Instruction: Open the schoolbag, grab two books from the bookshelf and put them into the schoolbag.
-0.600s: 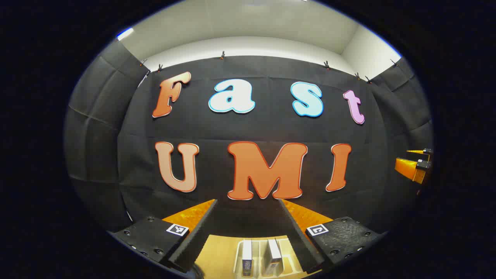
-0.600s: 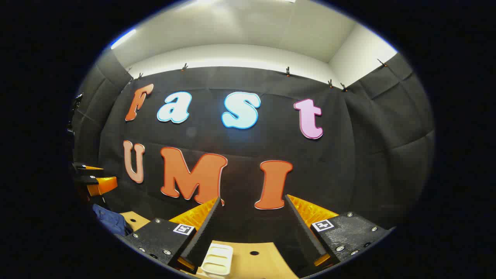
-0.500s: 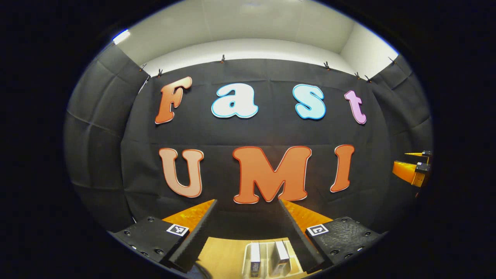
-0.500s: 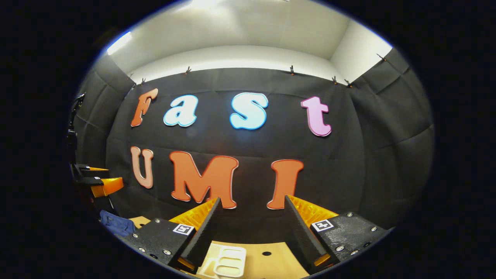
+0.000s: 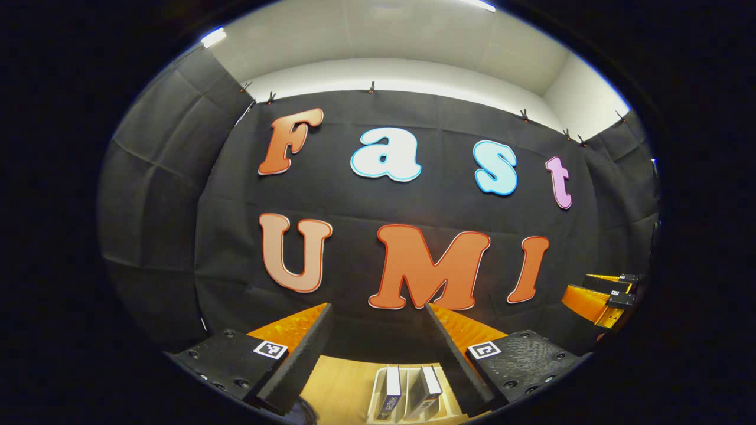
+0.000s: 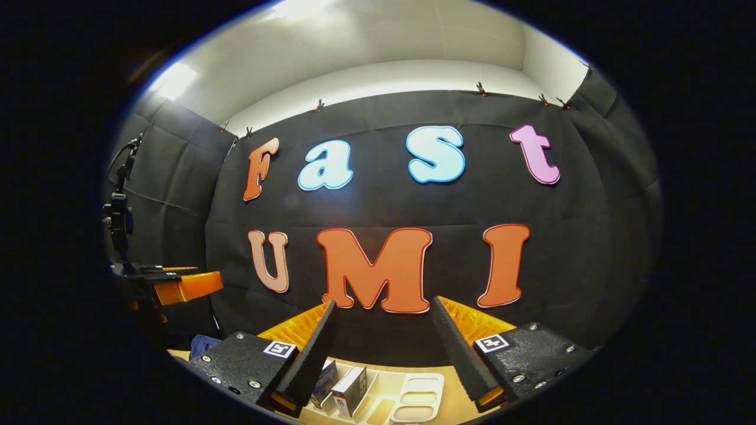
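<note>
Two books (image 5: pixel 407 389) stand upright in a cream slotted bookshelf (image 6: pixel 413 396) on the light wooden table (image 5: pixel 336 383), low between our fingers. We hold the left gripper (image 5: pixel 378 330) and the right gripper (image 6: pixel 384 333) with jaws spread wide, grasping nothing, both raised toward the black cloth wall (image 5: pixel 177 195) under a white ceiling (image 6: pixel 366 41). Something blue, perhaps the schoolbag (image 6: pixel 204 343), peeks out at the table's left edge.
</note>
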